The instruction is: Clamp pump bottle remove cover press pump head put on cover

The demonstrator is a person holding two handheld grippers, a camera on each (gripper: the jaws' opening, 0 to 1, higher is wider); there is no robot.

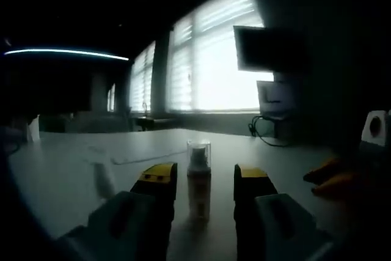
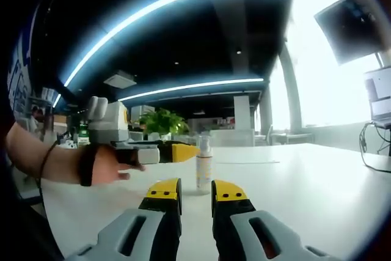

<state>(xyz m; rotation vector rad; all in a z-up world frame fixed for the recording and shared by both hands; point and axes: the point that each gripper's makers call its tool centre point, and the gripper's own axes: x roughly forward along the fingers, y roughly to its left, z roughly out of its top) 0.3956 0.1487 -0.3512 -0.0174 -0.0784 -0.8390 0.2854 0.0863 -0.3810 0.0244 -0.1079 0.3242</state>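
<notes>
Left gripper view: the pump bottle [image 1: 199, 181] stands upright on the white tabletop [image 1: 67, 175], clear cover [image 1: 199, 153] in place over the pump head. The left gripper [image 1: 205, 181] sits low, level with the tabletop. Its yellow-tipped fingers [image 1: 155, 178] stand apart, one on each side of the bottle, with a visible gap between each tip and the bottle; not touching it. At the right edge, dim orange shapes [image 1: 330, 178] beside a white box, too dark to identify. Background: bright blinded windows [image 1: 214, 65], a dark monitor [image 1: 263, 47], a cable [image 1: 269, 136] on the tabletop.

Right gripper view: the same pump bottle [image 2: 204, 164] is upright on the tabletop [image 2: 317, 194], just beyond the right gripper [image 2: 195, 192] and roughly in line with the gap between its tips. The right fingers [image 2: 227, 195] stand slightly apart, holding nothing, clear of the bottle. From the left, a person's hand [image 2: 104, 164] with a dark wrist strap holds the left gripper [image 2: 180, 151], whose yellow tip reaches close beside the bottle; contact cannot be judged. A green plant [image 2: 162, 121] and ceiling light strips [image 2: 183, 87] behind.
</notes>
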